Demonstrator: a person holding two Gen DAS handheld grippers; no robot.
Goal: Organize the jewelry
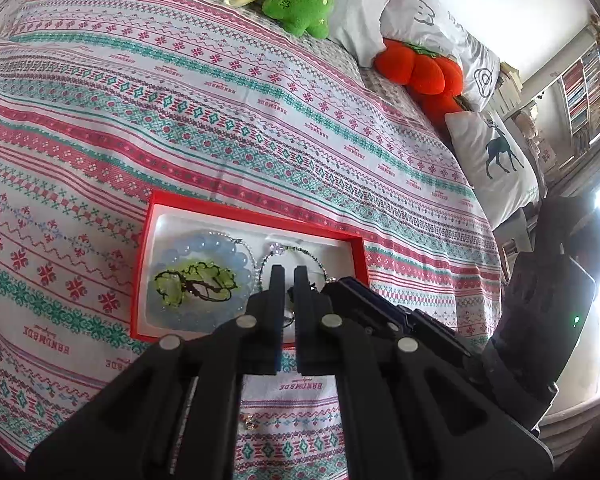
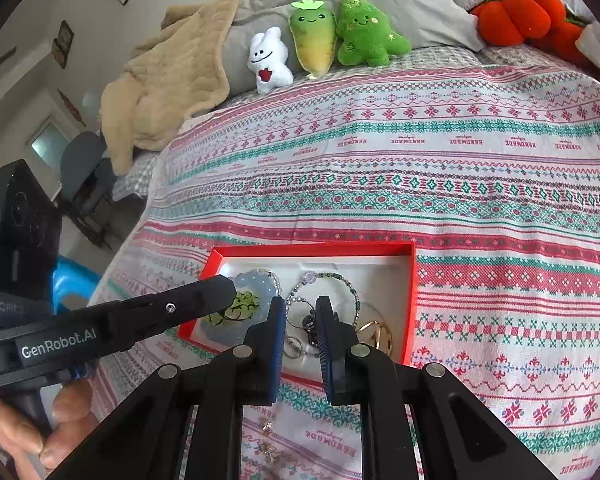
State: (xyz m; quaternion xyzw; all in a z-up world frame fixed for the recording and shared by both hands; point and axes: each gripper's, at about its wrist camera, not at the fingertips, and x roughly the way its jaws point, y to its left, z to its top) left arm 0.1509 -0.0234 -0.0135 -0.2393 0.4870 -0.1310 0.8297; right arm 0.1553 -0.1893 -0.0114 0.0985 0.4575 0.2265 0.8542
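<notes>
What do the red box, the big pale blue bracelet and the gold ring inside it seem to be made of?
Red box: probably cardboard, matte red outside, white inside; thin, sharply folded walls.
Pale blue bracelet: translucent round beads, glass or polished stone; the look leaves it open.
Gold ring: likely metal, shiny, with bright highlights; it may only be plated.

1. Red box (image 2: 411,300), open, white inside, lies flat on bed, low-mid of frame.
2. Pale blue bead bracelet (image 1: 204,248) w/ green leafy charm (image 1: 196,282), left side of box.
3. Green bead necklace (image 2: 340,280) in a loop, mid box.
4. Gold hoops (image 2: 378,332), box's low right.
5. Small gold bits (image 2: 268,450) on blanket, bottom of frame, outside box.
</notes>
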